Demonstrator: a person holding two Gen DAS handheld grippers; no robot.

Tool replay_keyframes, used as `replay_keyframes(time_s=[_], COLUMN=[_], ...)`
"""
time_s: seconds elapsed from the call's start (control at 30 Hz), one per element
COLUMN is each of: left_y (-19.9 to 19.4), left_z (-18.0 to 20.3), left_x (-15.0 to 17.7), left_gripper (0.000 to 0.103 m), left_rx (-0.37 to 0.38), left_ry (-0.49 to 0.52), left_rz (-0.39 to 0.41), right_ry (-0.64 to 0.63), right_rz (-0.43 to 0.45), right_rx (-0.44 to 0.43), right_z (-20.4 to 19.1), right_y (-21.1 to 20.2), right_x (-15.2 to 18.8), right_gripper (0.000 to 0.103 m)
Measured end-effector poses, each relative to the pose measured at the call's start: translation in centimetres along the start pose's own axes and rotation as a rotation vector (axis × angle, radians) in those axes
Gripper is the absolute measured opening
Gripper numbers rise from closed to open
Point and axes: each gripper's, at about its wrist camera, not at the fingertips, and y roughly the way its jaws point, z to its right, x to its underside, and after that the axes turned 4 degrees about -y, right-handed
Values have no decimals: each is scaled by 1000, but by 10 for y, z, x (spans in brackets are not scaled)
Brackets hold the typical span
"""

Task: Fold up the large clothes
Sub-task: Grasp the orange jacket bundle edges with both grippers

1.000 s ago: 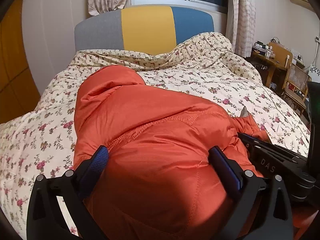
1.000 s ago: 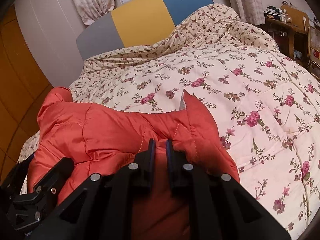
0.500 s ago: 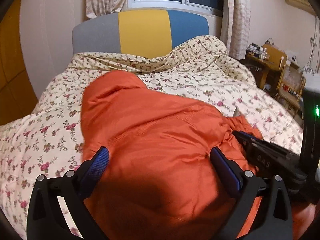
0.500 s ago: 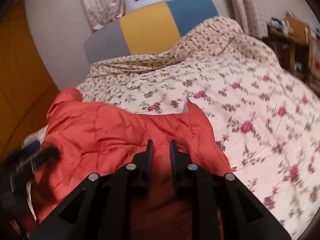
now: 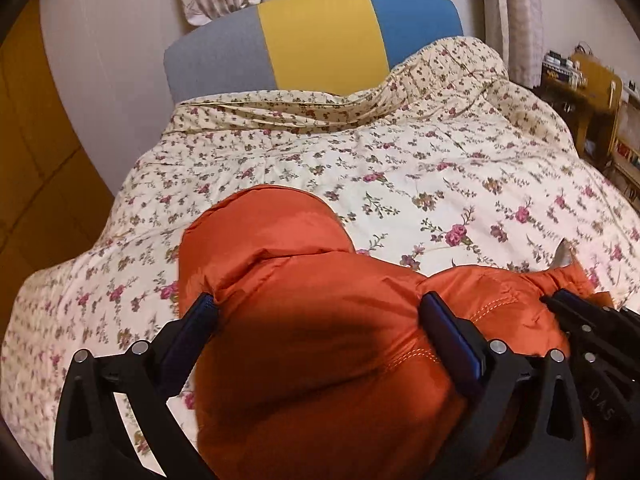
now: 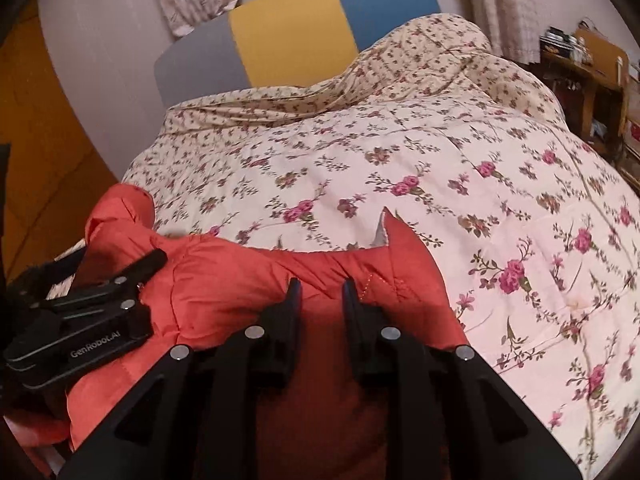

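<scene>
Orange padded jacket (image 5: 320, 344) bunched on the bed (image 5: 440, 168) directly under both grippers: left gripper (image 5: 320, 332) spread wide astride a puffed fold, right gripper (image 6: 319, 300) narrowly parted over the hem, apparently just released, probably repositioning for the next fold.

The orange jacket (image 5: 320, 340) runs off the bottom edge, its lower part hidden behind the left gripper (image 5: 316, 312).

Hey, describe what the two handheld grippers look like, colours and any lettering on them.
Both are matte black plastic with angular cut-out linkages and silver rivets. The left gripper has blue pads lining its jaws and reads "GenRobot.AI" on its side. The right gripper has dark jaws, and letters like "DAS" show on its body. No cables or sleeves show.
</scene>
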Motion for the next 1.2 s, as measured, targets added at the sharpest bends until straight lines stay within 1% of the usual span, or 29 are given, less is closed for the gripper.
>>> replay_keyframes(time_s=[0.1, 0.23, 0.4, 0.5, 0.6, 0.67, 0.8, 0.87, 0.9, 0.97, 1.03, 1.1, 1.2], left_y=[16, 27, 22, 7, -12, -25, -52, -70, -77, -84, -85, -82, -74], left_z=[0, 1, 1, 1, 6, 6, 4, 4, 7, 14, 18, 17, 21], left_x=[0, 2, 6, 14, 24, 32, 48, 58, 64, 79, 95, 99, 97], left_gripper=[100, 100, 100, 100, 100, 100, 100, 100, 100, 100, 100, 100, 100], left_rx=[36, 51, 51, 37, -7, -3, 53, 117, 130, 124, 115, 119, 120], left_ry=[-17, -25, -28, -19, 8, 1, -7, -7, 1, 38, 64, 58, 60], left_rz=[-31, -44, -14, 23, 49, 59, 59, 60, 77, 126, 197, 226, 232], right_ry=[23, 8, -13, -29, -43, -42, -29, -36, -42, -52, -51, -56, -50], right_rz=[0, -2, 23, 43, 59, 69, 85, 109, 117, 133, 130, 126, 124], right_rx=[0, 31, 42, 54, 80, 80, 46, 34, 32, 30, 30, 43, 51], right_z=[6, 3, 1, -2, -5, -4, 1, 4, 4, 6, 6, 5, 6], right_y=[6, 10, 6, 2, -4, -9, -27, -41, -46, -52, -51, -46, -41], right_x=[-1, 0, 3, 6, 9, 13, 24, 34, 37, 45, 45, 44, 44], right_gripper=[19, 19, 19, 20, 21, 22, 22, 23, 24, 24, 24, 24, 24])
